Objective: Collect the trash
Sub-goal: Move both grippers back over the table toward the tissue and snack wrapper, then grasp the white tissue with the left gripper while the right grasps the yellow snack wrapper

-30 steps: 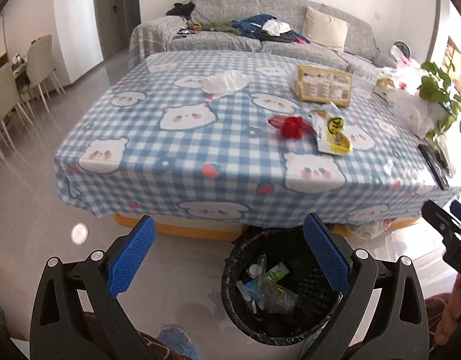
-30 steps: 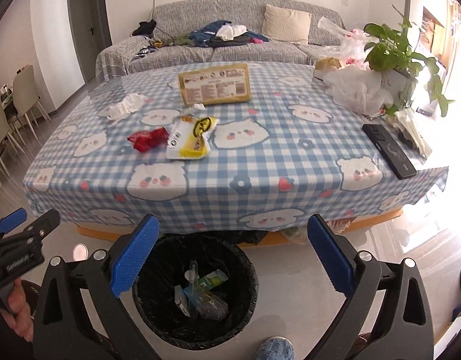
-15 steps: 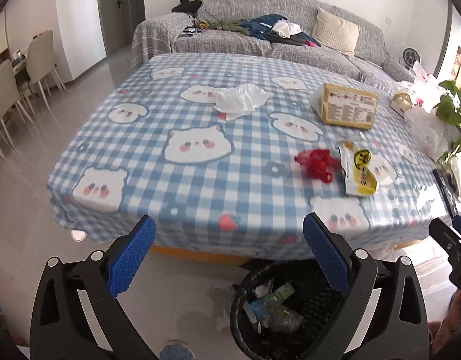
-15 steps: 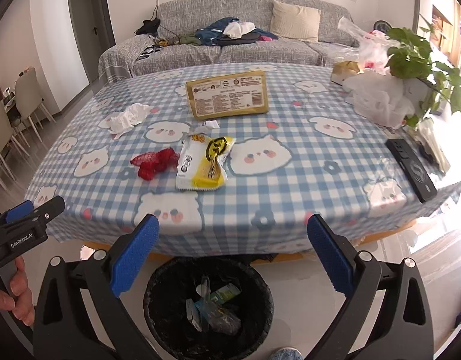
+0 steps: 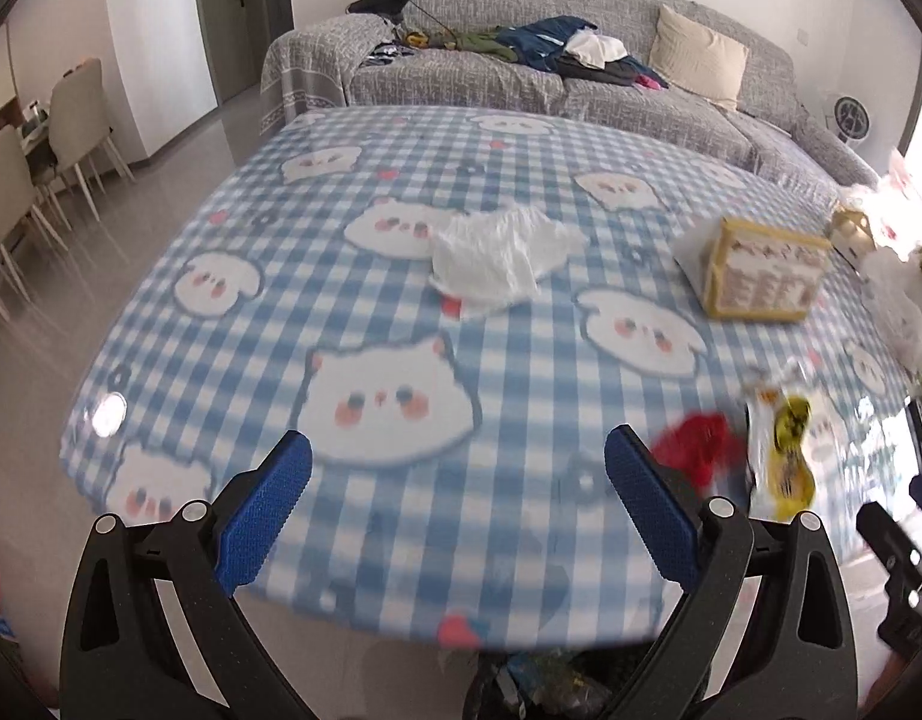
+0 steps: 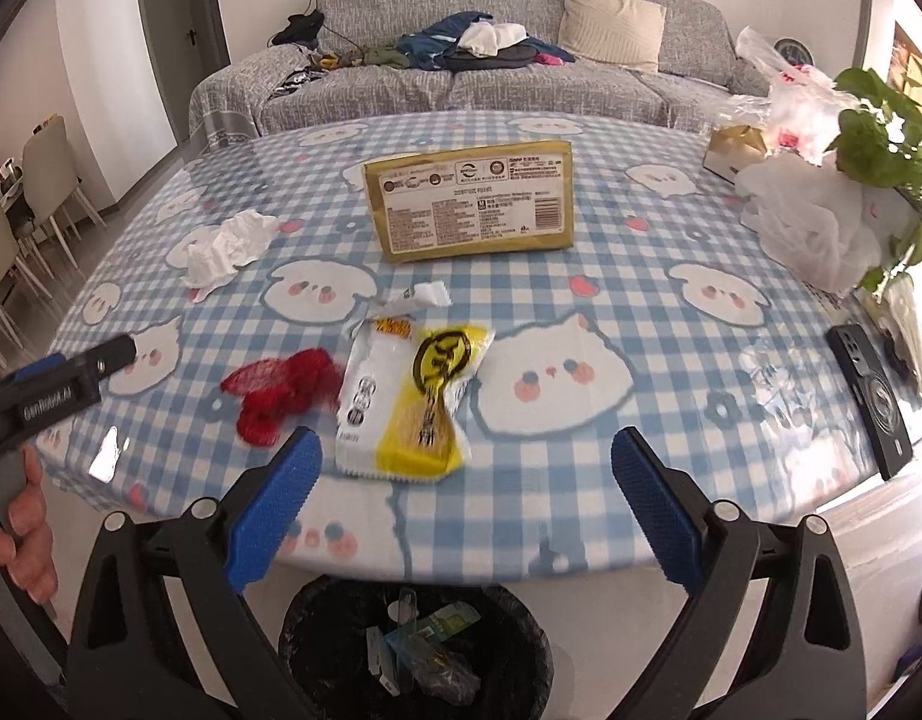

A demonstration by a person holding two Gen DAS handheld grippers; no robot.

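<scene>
Left gripper [image 5: 458,498]: fingers spread wide, nothing between the blue pads; it hangs over the near edge of the table. Its body also shows at the left edge of the right wrist view, gripped by a hand [image 6: 23,516].
Right gripper [image 6: 466,495]: fingers spread wide, holding nothing; it sits above the near table edge, with the bin just below.
Table [image 6: 580,480]: covered by a blue-and-white checked cloth printed with cat and dog faces.
Yellow wrapper [image 6: 413,396]: flat on the cloth near the near edge, just beyond the right gripper's left finger; torn open at its far end. Blurred in the left wrist view [image 5: 784,450].
Red net [image 6: 281,390]: crumpled, touching or just beside the wrapper's left side; which, I cannot tell.
White scrap [image 6: 422,295]: small torn piece just beyond the wrapper's far end.
White tissue [image 6: 227,246]: crumpled, on the left part of the table, well apart from the wrapper. In the left wrist view [image 5: 502,252] it lies mid-table, beyond the open fingers.
Gold package [image 6: 472,204]: stands on its long edge, tilted back, at the table's middle, far of the wrapper.
Trash bin [image 6: 413,654]: black-lined, on the floor below the near table edge; several wrappers inside.
Phone [image 6: 874,396]: dark, near the right table edge.
White plastic bag [image 6: 814,228]: far right of the table, beside a potted plant [image 6: 880,132].
Sofa [image 6: 461,84]: grey, beyond the table, with clothes heaped on it.
</scene>
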